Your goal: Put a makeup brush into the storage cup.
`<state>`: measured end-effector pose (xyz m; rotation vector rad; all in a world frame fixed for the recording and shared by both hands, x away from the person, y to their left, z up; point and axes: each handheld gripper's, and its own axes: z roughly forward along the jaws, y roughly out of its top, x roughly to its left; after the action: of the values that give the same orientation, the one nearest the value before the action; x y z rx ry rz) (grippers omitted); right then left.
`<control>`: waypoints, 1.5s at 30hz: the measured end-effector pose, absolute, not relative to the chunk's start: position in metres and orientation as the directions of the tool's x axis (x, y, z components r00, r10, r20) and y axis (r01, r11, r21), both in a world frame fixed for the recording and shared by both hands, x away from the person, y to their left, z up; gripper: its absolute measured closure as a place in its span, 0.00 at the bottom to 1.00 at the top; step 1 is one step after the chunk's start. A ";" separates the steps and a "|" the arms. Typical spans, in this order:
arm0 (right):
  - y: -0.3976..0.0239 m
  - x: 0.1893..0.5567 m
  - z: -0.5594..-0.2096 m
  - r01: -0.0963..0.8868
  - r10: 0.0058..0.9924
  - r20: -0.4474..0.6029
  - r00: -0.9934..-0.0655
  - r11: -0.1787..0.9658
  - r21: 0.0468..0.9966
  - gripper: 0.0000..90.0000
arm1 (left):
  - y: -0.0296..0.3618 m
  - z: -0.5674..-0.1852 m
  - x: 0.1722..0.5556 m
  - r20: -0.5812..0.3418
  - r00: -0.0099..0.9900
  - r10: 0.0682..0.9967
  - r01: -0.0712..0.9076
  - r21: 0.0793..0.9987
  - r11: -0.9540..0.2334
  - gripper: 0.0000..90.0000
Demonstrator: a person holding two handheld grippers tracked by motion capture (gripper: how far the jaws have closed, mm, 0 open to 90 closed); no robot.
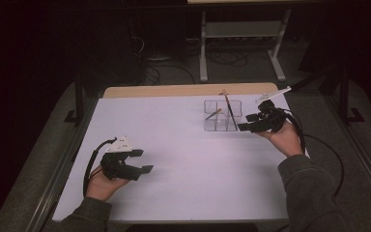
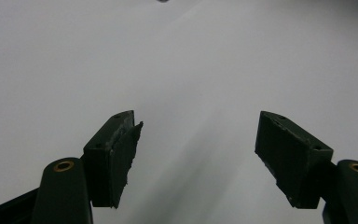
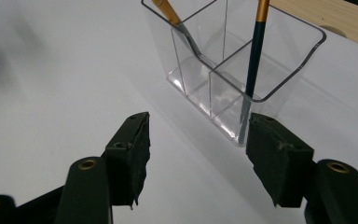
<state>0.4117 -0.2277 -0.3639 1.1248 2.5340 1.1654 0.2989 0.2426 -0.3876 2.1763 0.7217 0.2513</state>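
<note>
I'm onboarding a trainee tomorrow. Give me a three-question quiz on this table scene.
1. True or false: the right gripper grips the dark brush.
2. How many brushes stand in the clear organizer?
3. What lies between the left gripper's jaws? A) a brush B) nothing C) the organizer

Key:
1. False; its jaws are open, with no brush between them.
2. Two: the dark brush and a gold-handled brush, in separate compartments.
3. B; the white table shows beyond them.
</note>
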 end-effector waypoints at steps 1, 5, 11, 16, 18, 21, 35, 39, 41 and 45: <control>-0.228 0.411 -0.365 0.570 0.677 0.174 -0.715 0.421 0.706 0.43 | 0.243 -0.388 0.299 -0.060 0.816 0.575 0.413 0.757 -0.507 0.32; -0.228 0.405 -0.365 0.571 0.676 0.181 -0.715 0.414 0.709 0.42 | 0.244 -0.388 0.300 -0.056 0.817 0.574 0.409 0.757 -0.509 0.31; -0.228 0.397 -0.366 0.558 0.667 0.176 -0.724 0.416 0.717 0.41 | 0.247 -0.388 0.300 -0.051 0.814 0.578 0.412 0.753 -0.514 0.31; -0.228 0.388 -0.368 0.546 0.660 0.173 -0.731 0.414 0.729 0.41 | 0.247 -0.389 0.299 -0.059 0.805 0.591 0.419 0.761 -0.495 0.31; -0.228 0.385 -0.368 0.549 0.660 0.177 -0.730 0.411 0.728 0.41 | 0.249 -0.389 0.299 -0.053 0.806 0.590 0.415 0.761 -0.499 0.31; -0.228 0.381 -0.370 0.544 0.656 0.179 -0.733 0.408 0.734 0.40 | 0.249 -0.389 0.299 -0.055 0.802 0.595 0.419 0.761 -0.496 0.31; -0.233 0.358 -0.381 0.531 0.654 0.178 -0.736 0.393 0.751 0.37 | 0.253 -0.391 0.299 -0.057 0.788 0.612 0.433 0.759 -0.486 0.31; -0.235 0.351 -0.384 0.535 0.663 0.175 -0.728 0.389 0.750 0.34 | 0.255 -0.392 0.299 -0.056 0.785 0.617 0.437 0.756 -0.488 0.30; -0.235 0.347 -0.384 0.529 0.663 0.173 -0.728 0.384 0.756 0.34 | 0.256 -0.392 0.299 -0.060 0.782 0.621 0.443 0.754 -0.485 0.30; -0.236 0.341 -0.388 0.529 0.663 0.175 -0.728 0.381 0.758 0.33 | 0.256 -0.393 0.298 -0.057 0.780 0.623 0.443 0.754 -0.485 0.30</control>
<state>0.3408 -0.2358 -0.3880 1.0788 2.4752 1.2689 0.2982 0.2560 -0.3928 2.1612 0.7897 0.2849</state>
